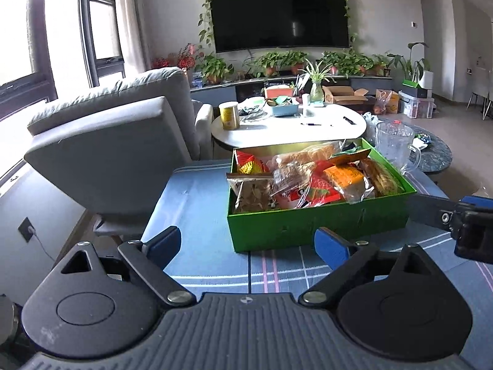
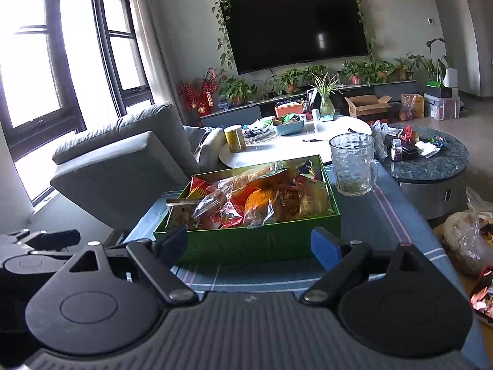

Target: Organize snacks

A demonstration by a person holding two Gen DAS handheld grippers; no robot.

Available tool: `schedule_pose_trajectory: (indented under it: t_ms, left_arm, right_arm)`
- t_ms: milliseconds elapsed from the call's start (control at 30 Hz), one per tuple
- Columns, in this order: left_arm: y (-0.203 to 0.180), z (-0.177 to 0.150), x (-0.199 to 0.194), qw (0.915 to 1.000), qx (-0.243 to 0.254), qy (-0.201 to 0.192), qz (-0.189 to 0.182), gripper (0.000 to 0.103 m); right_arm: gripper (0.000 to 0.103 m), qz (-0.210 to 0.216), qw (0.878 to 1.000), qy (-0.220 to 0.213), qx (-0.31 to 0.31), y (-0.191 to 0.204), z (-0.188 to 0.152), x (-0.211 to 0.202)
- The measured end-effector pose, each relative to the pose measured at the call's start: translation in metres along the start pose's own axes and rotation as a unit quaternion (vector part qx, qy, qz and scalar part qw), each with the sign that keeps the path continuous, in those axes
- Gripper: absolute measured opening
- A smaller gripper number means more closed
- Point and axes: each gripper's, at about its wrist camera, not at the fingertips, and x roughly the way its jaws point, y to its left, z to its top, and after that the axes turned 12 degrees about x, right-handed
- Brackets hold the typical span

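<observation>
Your left hand-held gripper stands wide, its blue pads well apart with nothing between them, hovering over the blue plaid cloth that covers the tabletop, just short of the near wall of the green box. Your right hand-held gripper is also spread wide and empty, facing the same near wall of the box from the other side. In the left view the tip of the right one shows at the right edge, beside the box's near right corner.

The snacks lie piled inside the green box: clear bags of baked goods, an orange packet, red wrappers and a bag of pale chips at the near left corner. The heap rises above the rim. A glass mug stands upright on the cloth just beyond the box's far right corner. Farther out are a white coffee table with a yellow tin, a grey armchair at the left, and a wall-mounted television.
</observation>
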Motion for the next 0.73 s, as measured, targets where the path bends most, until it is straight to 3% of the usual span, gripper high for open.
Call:
schedule_pose_trajectory:
  t_ms: [167, 733]
  left_arm:
    - [-0.008, -0.006, -0.008, 0.9993, 0.02, -0.023, 0.024, 0.093]
    - [-0.012, -0.014, -0.005, 0.9998, 0.02, -0.001, -0.005, 0.093]
  right_arm:
    - [0.087, -0.002, 1.0, 0.005, 0.009, -0.003, -0.004, 0.003]
    - [0.087, -0.001, 1.0, 0.011, 0.017, -0.005, -0.011, -0.002]
